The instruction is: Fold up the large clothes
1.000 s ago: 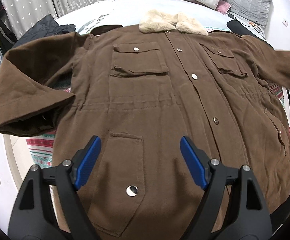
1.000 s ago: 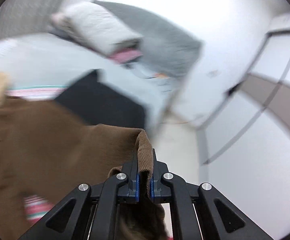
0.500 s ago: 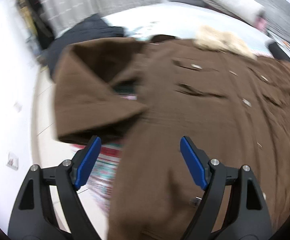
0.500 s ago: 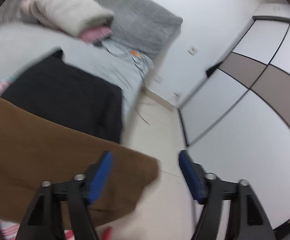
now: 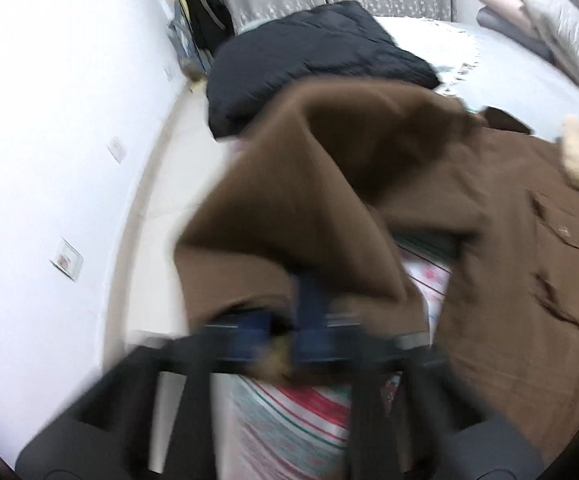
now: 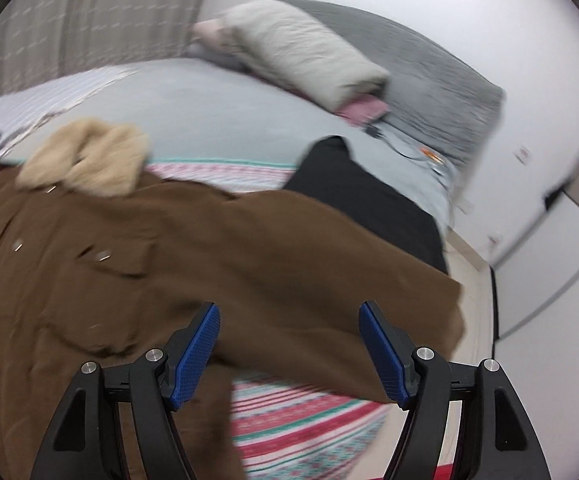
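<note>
A large brown coat [image 6: 109,248] with a cream fur collar [image 6: 85,160] lies front-up on the bed. In the left wrist view the left gripper [image 5: 285,340] is blurred, its blue pads close together on the cuff of the coat's left sleeve [image 5: 289,208], which rises in a fold. In the right wrist view the right gripper [image 6: 289,348] is open and empty, hovering over the coat's right sleeve [image 6: 349,280], which lies flat near the bed's edge.
A black padded jacket [image 5: 313,60] lies beyond the left sleeve. A black garment [image 6: 361,196] lies beyond the right sleeve. A striped blanket [image 6: 301,412] covers the bed. Pillows [image 6: 309,48] and a grey quilt [image 6: 429,72] sit at the head. Wardrobe doors [image 6: 561,248] stand right.
The left gripper swung left from the coat's hem to the left sleeve and closed on its cuff. The right gripper let go of the right sleeve, opened and turned back over the coat.
</note>
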Motion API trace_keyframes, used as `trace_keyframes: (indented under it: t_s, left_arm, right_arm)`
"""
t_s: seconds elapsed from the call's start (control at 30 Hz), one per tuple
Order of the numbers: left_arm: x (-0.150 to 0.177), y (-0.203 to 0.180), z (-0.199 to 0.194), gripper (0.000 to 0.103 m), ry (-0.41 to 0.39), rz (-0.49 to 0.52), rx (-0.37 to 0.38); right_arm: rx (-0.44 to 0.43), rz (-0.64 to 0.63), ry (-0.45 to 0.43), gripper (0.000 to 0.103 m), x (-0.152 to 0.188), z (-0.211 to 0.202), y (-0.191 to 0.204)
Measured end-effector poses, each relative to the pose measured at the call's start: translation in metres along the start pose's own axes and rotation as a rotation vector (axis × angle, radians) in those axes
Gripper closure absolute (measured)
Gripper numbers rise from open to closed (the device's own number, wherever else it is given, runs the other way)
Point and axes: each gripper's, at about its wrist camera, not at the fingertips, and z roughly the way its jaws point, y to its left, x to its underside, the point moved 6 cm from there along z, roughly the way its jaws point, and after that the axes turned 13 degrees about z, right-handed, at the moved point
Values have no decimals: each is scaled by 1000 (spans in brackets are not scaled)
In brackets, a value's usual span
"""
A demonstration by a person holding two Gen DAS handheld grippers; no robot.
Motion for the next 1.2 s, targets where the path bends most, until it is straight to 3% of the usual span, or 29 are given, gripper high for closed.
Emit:
trace_keyframes:
  t_s: [0.07, 0.23, 0.3, 0.4, 0.43, 0.47, 0.53, 0.6, 0.67, 0.77, 0.83, 0.97, 1.07, 1.2]
  left_arm:
    - [-13, 25, 4, 97, -5, 0, -36]
    - [-70, 113, -1, 97, -69, -23, -254]
    - [-96, 144, 2, 91, -81, -32, -294]
    - [-126, 184, 3, 88, -17, -30, -500]
    - [-133, 189, -2, 78, -19, -40, -490]
    - [-136, 188, -7, 56, -34, -48, -439]
    - [-142, 169, -20, 25, -83, -26, -325]
    - [-145, 139, -30, 24, -143, 53, -245]
    - [-148, 86, -35, 24, -172, 195, -132]
    - [-151, 14, -32, 24, -178, 344, 15]
    - [-156, -54, -24, 24, -166, 459, 127]
    - [-168, -155, -10, 24, -174, 637, 218]
    - [-182, -213, 11, 24, -167, 696, 303]
    - [-193, -251, 38, 24, -124, 691, 443]
  right_arm:
    - [-4, -36, -7, 30, 0, 0, 14]
    - [-47, -52, 3, 30, -2, 1, 35]
    - [-39, -62, 12, 30, 1, 0, 42]
    - [-27, -69, 12, 30, -2, 1, 50]
    - [-40, -59, 10, 30, -4, 0, 50]
    - [-69, -41, 15, 30, -8, 1, 50]
    - [-121, -8, 35, 30, -14, 4, 50]
    - [-172, 28, 66, 30, -24, 17, 53]
    - [-209, 36, 93, 30, -33, 30, 60]
    - [-269, 33, 131, 30, -49, 53, 75]
    - [-291, 12, 155, 30, -59, 70, 88]
    - [-299, -30, 172, 30, -86, 114, 113]
    - [-331, -65, 179, 30, -105, 153, 133]
    - [-368, -131, 214, 30, -111, 199, 162]
